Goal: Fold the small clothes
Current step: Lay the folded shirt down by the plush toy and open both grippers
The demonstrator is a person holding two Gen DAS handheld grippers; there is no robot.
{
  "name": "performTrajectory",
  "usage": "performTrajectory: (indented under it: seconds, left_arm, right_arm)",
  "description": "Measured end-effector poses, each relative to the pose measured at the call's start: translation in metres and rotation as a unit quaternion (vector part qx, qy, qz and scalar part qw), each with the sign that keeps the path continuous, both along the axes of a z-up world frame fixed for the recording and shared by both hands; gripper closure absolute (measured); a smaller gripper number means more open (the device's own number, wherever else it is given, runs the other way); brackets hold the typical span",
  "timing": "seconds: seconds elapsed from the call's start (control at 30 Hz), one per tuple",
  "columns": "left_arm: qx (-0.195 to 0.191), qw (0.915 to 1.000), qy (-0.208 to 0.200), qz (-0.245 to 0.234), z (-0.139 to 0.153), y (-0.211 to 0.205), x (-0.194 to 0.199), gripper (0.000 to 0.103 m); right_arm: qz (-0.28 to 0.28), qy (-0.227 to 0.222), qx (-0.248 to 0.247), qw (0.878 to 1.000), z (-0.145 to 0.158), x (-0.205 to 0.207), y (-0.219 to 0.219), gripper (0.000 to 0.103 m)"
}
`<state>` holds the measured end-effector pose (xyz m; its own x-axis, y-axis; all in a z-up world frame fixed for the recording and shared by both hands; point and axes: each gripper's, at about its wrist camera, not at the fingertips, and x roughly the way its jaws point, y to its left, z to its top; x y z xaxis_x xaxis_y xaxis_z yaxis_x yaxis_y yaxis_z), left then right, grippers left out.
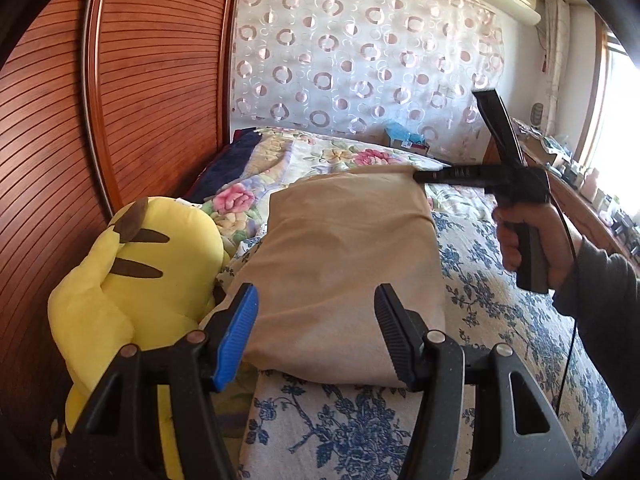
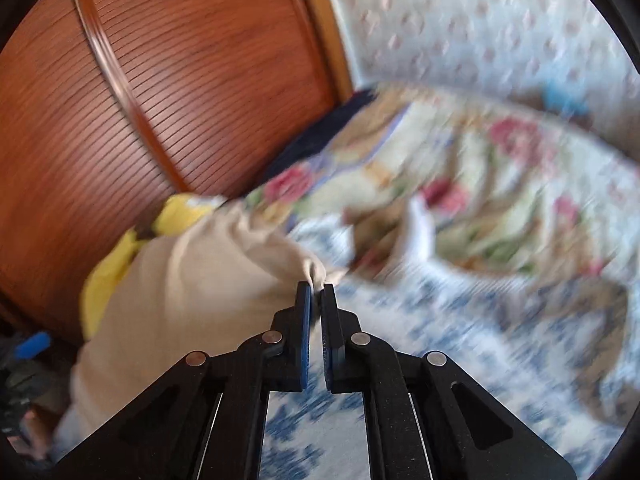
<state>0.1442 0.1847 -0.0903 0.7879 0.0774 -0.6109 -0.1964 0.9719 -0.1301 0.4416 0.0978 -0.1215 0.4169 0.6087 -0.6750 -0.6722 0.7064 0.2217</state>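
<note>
A: Beige and matte, the cloth (image 1: 344,264) is lying folded into a thick oblong on the quilt (image 1: 500,312), whose white ground is showing blue flowers. Its surface is looking smooth, with soft shallow creases and rounded edges.

B: The plush (image 1: 132,280), yellow with brown stripes, is sitting just beside its left edge, against the wooden headboard (image 1: 132,92).

A: The left gripper (image 1: 316,308) is hovering over the near end of the cloth with its jaws standing well apart, gripping nothing.

B: The right gripper (image 2: 316,292) is pinching the far right corner. In the right wrist view its jaws are pressing almost together, with a small bunch of beige fabric caught between the tips.

A: That view is blurring, so the weave is not showing. A floral blanket (image 1: 320,156) is lying behind the cloth.
</note>
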Motion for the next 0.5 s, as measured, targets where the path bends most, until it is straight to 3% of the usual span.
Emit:
performTrajectory:
  seconds: [0.1, 0.17, 0.27, 0.5]
  left_arm:
    - [0.007, 1.0, 0.0, -0.005, 0.003, -0.008, -0.003, 0.044]
    - [0.015, 0.9998, 0.0, -0.009, 0.006, -0.014, -0.006, 0.044]
    - [0.027, 0.9994, -0.003, -0.02, 0.013, -0.027, -0.011, 0.044]
    - [0.045, 0.9979, -0.015, -0.043, 0.03, -0.066, -0.031, 0.044]
  right_arm:
    - [-0.013, -0.023, 0.007, 1.0, 0.012, -0.003, 0.0, 0.101]
    - [-0.016, -0.039, -0.018, 0.999, 0.015, -0.009, 0.004, 0.1]
    - [-0.026, -0.053, -0.033, 0.998, 0.023, -0.02, -0.005, 0.086]
    - [-0.046, -0.104, -0.046, 0.992, 0.051, -0.095, -0.069, 0.074]
